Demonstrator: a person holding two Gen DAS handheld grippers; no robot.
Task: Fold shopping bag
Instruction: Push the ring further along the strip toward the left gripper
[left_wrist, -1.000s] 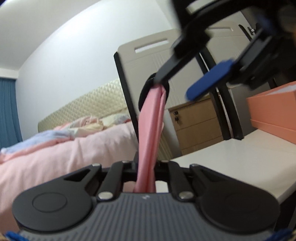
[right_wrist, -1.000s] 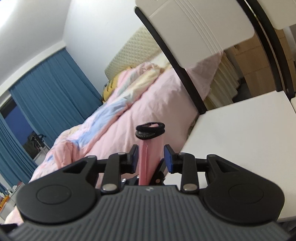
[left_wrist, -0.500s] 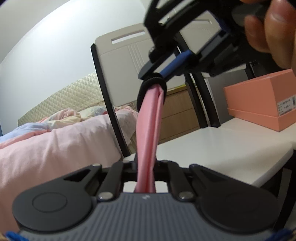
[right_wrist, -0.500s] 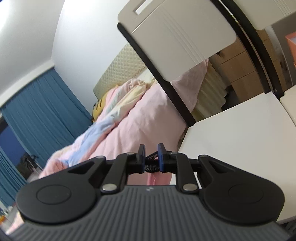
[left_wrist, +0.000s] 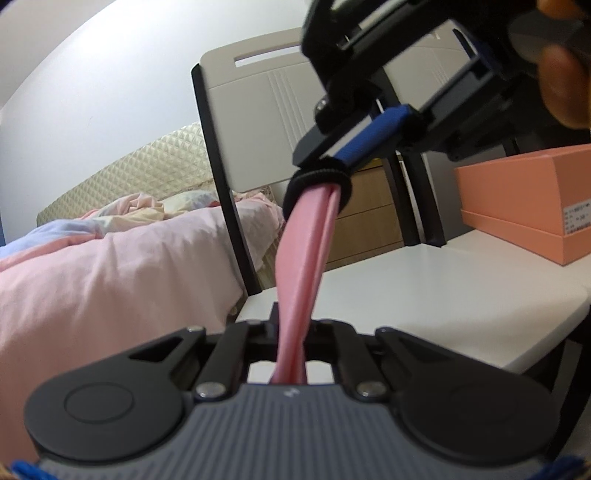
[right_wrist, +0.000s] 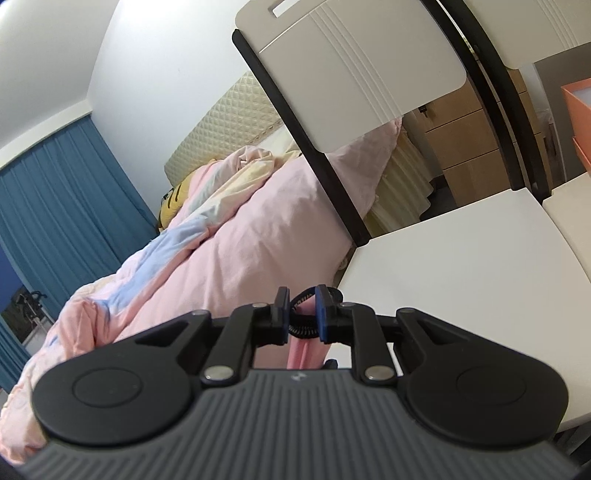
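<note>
While the pink bed (left_wrist: 110, 273) fills the far left toward nine o'clock, our left gripper (left_wrist: 291, 332) sits at six o'clock of its own view, jaws drawn in close on the rolled pink shopping bag (left_wrist: 306, 254), which rises from between them toward one o'clock. At the bag's upper end we see a black elastic band (left_wrist: 317, 181) looped around it. Just past that, at one o'clock, our right gripper (left_wrist: 354, 151) reaches in from above with a blue-padded finger (left_wrist: 376, 133) pushed into the band. A white chair (left_wrist: 424, 291) stands behind the bag, its seat spreading toward three o'clock, and an orange box (left_wrist: 532, 203) rests on a neighbouring white surface at the far right. From the right wrist view, the right gripper (right_wrist: 302, 314) has its jaws nearly closed on the band (right_wrist: 301, 328), the pink bag (right_wrist: 304, 350) hanging just below them, over the chair's (right_wrist: 461, 266) near edge.
</note>
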